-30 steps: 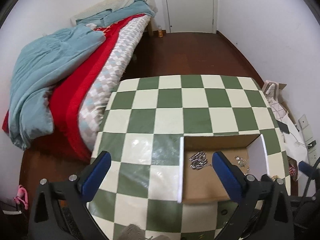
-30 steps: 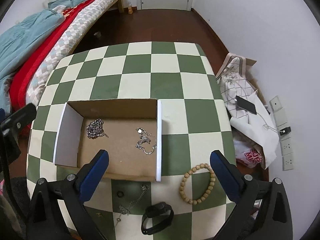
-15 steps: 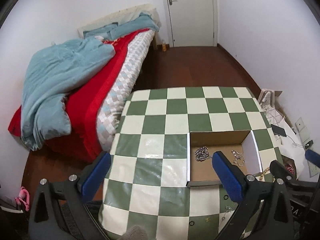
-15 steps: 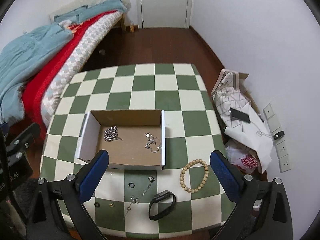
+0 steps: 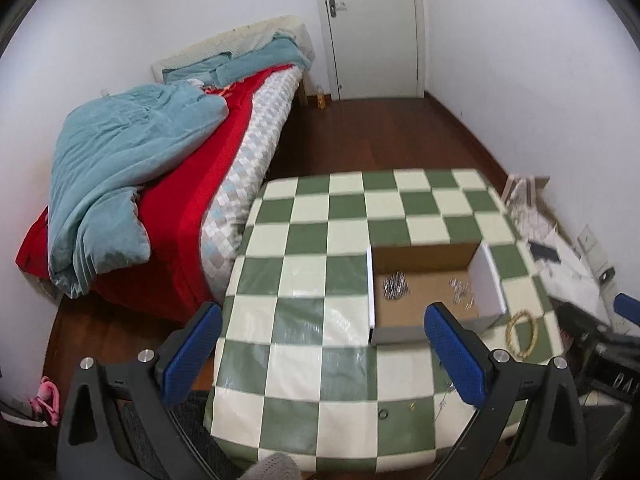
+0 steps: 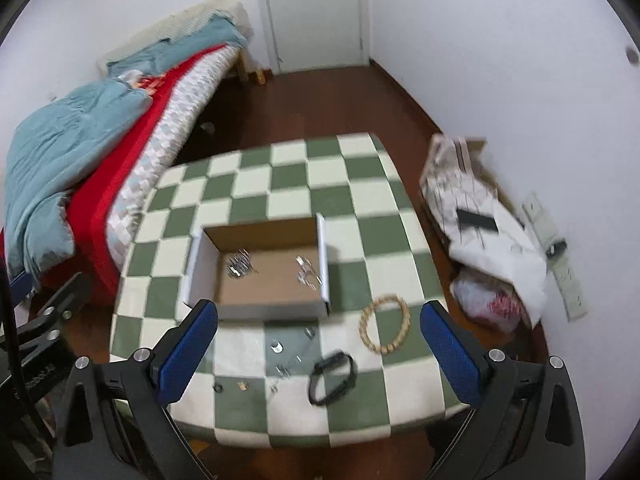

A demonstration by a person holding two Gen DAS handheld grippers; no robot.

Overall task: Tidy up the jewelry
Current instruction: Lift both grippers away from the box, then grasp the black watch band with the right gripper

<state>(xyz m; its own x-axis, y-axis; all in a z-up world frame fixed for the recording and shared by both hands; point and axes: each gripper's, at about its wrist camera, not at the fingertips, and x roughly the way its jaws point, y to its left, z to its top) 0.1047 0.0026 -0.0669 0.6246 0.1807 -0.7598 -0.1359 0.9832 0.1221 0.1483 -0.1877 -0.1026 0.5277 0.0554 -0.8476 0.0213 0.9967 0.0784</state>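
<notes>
Right wrist view: cardboard box (image 6: 260,276) seen on checkered table (image 6: 352,236); two silver chain heaps (image 6: 238,267) held inside. Bead bracelet (image 6: 385,324) and black band (image 6: 332,376) laid outside, near front. Right gripper (image 6: 318,354) and left gripper (image 5: 322,354) held high above table, jaws spread wide, nothing grasped.

1. The table (image 6: 352,236) is showing a green-and-cream checkerboard pattern.
2. The box (image 6: 264,280) is showing a brown cardboard floor and white side walls.
3. The silver chains (image 6: 238,268) are glinting inside the box.
4. The beaded bracelet (image 6: 385,329) is showing tan, and the wristband (image 6: 333,372) black.
5. The left gripper (image 5: 320,354) and right gripper (image 6: 318,352) are wearing blue pads on black frames.
6. The bed (image 5: 240,160) is showing a teal duvet, a red blanket and a grey-white diamond pattern.
7. The floor (image 5: 360,132) is showing dark reddish brown.
</notes>
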